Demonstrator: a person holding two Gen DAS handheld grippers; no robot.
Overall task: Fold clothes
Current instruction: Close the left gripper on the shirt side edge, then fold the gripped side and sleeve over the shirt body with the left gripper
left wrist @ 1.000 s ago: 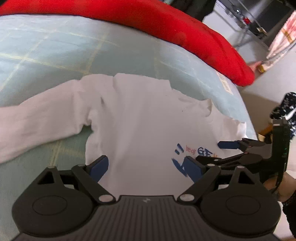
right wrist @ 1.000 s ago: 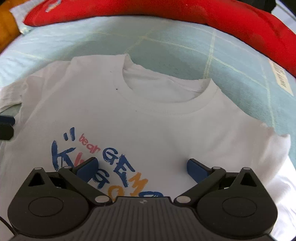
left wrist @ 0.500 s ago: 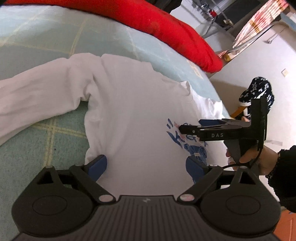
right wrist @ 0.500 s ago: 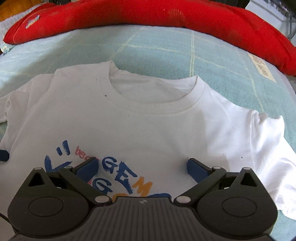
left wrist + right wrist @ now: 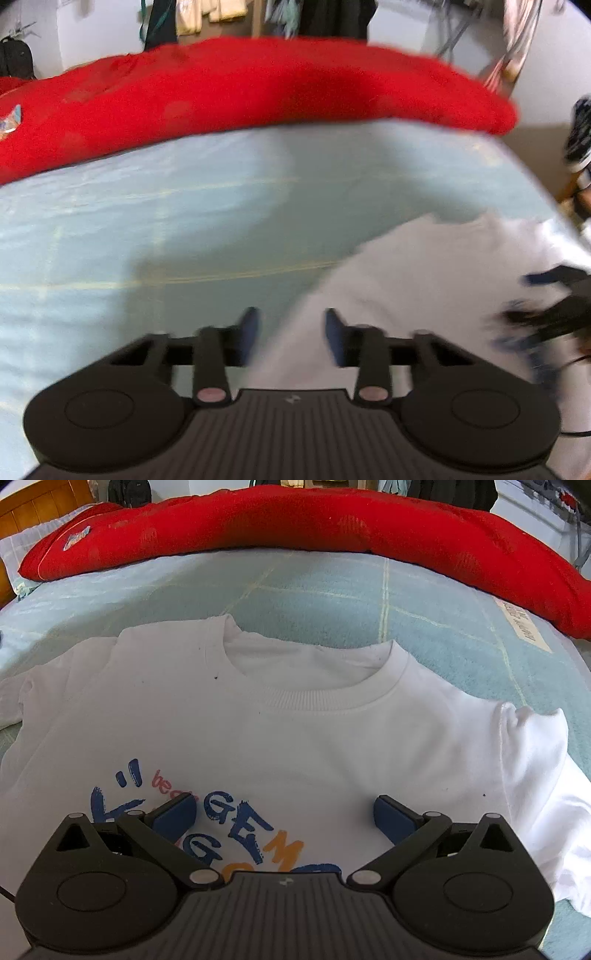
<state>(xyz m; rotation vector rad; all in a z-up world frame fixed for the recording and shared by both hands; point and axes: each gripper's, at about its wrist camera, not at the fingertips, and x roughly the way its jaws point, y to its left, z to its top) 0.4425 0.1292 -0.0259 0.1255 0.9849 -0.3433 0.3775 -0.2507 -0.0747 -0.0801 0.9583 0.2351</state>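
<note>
Fabric of the white cotton T-shirt with a blue and orange printed slogan (image 5: 295, 746) is spread flat beneath the right gripper (image 5: 284, 812), whose jaws are parted and empty; collar is pointed away. The left gripper (image 5: 290, 328), half closed, is held at the shirt's left edge, nothing visibly pinched. Beyond, a pale green checked bedsheet (image 5: 332, 590) and long red cushion (image 5: 295, 520) are seen.

On the shirt (image 5: 295, 738) you can read blue "GE" and an orange "M" below the collar; the label (image 5: 522, 624) beyond its right sleeve is illegible.

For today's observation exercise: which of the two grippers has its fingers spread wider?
The right gripper: its fingers straddle the T-shirt print; the left gripper's sit closer.
</note>
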